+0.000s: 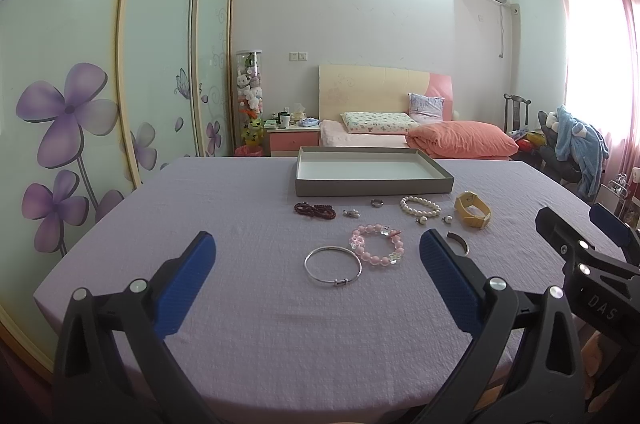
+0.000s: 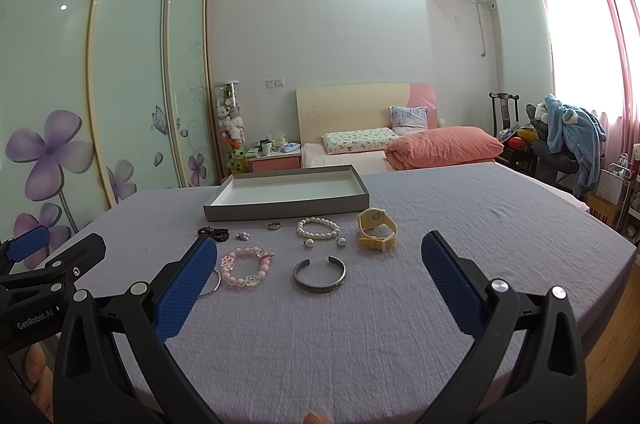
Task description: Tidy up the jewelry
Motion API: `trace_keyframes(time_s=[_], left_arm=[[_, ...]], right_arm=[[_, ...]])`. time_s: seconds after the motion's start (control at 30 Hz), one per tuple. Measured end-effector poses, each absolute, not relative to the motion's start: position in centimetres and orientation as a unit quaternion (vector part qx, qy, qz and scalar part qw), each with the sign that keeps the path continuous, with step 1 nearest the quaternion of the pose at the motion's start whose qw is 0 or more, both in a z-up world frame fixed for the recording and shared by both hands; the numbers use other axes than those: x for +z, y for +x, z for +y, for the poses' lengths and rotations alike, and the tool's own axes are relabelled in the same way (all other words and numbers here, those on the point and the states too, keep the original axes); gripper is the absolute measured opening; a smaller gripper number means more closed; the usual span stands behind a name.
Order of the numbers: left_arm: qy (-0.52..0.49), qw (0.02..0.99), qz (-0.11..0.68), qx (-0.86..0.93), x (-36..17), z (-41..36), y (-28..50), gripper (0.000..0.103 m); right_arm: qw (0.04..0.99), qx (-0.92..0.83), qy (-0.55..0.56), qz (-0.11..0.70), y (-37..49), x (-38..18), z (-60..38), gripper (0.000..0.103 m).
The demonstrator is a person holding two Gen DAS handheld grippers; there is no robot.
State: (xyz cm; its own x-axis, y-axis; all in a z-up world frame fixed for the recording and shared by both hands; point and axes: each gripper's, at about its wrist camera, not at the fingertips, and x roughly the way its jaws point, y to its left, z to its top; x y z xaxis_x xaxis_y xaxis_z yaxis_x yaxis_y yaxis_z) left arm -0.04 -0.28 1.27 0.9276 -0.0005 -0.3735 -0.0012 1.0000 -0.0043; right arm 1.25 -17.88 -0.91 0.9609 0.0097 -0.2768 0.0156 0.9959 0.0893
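Both grippers, left gripper (image 1: 316,264) and right gripper (image 2: 316,264), hover spread apart, empty, above the worktop (image 2: 480,224). Jewelry lies loose near the grey tray (image 2: 286,206): pearl bracelet (image 2: 319,228), yellow watch (image 2: 376,230), silver cuff (image 2: 320,276).

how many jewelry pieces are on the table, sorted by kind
Bracelets and bangles: 5 (dark red bead strand, white pearl bracelet, pink bead bracelet, thin silver bangle, engraved silver cuff)
Yellow watch: 1
Silver ring: 1
Small pearl earrings: 2
Small silver charm: 1
Total: 10
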Motion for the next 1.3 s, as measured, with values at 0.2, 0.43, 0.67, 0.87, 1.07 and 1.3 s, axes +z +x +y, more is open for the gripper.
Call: trace_keyframes(time_s=[0.2,0.43,0.67,0.87,1.07,1.3], left_arm=[[-0.003,0.982,0.19,0.001,1.5,-0.3,0.0,0.099],[-0.003,0.982,0.189,0.0,1.5,-0.2,-0.1,0.099],[-0.004,0.982,0.189,0.0,1.4,-0.2,-0.1,0.099],[-0.005,0.982,0.19,0.001,1.4,-0.1,-0.1,0.099],[-0.006,0.981,0.193,0.002,1.0,0.2,0.2,0.099],[-0.007,0.978,0.21,0.005,-0.7,0.5,1.6,0.099]], right_arm=[[0.989,-0.002,0.046,0.14,1.3,-0.9,-17.9,0.101],[0.989,-0.001,0.046,0.14,1.3,-1.0,-17.9,0.101],[0.989,-0.001,0.047,0.14,1.3,-1.0,-17.9,0.101],[0.989,0.001,0.049,0.142,1.4,-1.3,-17.9,0.101],[0.988,-0.001,0.053,0.147,1.6,-1.8,-18.1,0.101],[0.983,-0.002,0.059,0.171,3.3,-2.7,-18.7,0.101]])
